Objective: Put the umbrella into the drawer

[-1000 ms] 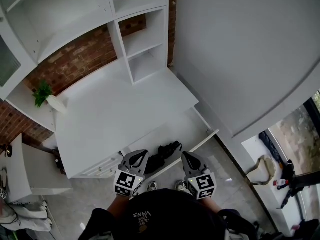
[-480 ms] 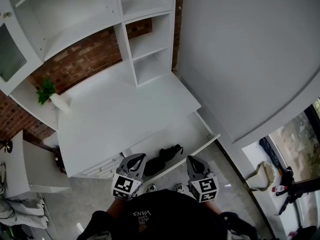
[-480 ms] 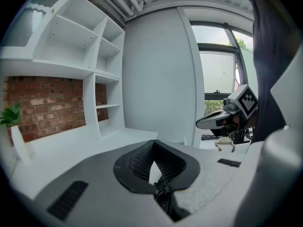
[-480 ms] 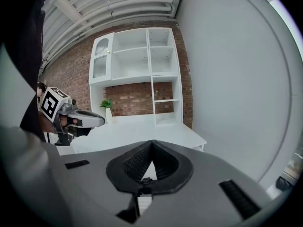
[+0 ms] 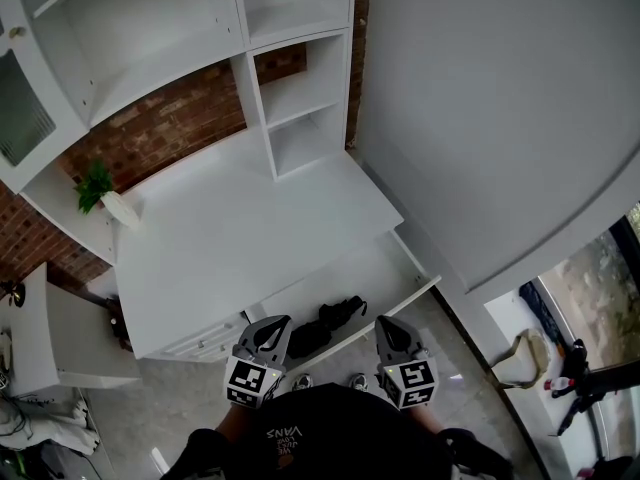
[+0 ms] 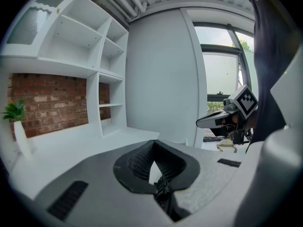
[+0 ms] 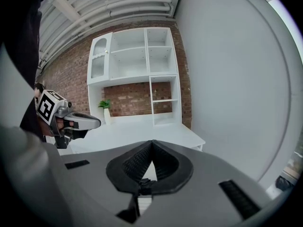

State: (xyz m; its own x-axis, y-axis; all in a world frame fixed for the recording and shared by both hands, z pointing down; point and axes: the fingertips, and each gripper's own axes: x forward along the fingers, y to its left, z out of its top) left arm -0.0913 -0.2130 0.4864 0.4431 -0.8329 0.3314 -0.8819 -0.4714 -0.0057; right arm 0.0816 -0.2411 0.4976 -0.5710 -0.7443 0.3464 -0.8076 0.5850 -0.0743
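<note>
Both empty, jaws together, left gripper point(image 5: 271, 326) and right gripper point(image 5: 389, 326) flank the black umbrella point(image 5: 326, 325) inside the open drawer point(image 5: 372, 266).

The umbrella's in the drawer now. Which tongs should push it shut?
Probably right. The right tongs hover near the middle of the open drawer front; the left tongs sit toward its end. Both are shut, empty.

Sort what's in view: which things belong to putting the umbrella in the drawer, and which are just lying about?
Job: umbrella, lying in the open drawer; left tool and right tool, both shut and empty.
Lying about: potted plant; shelf unit; desk top.
</note>
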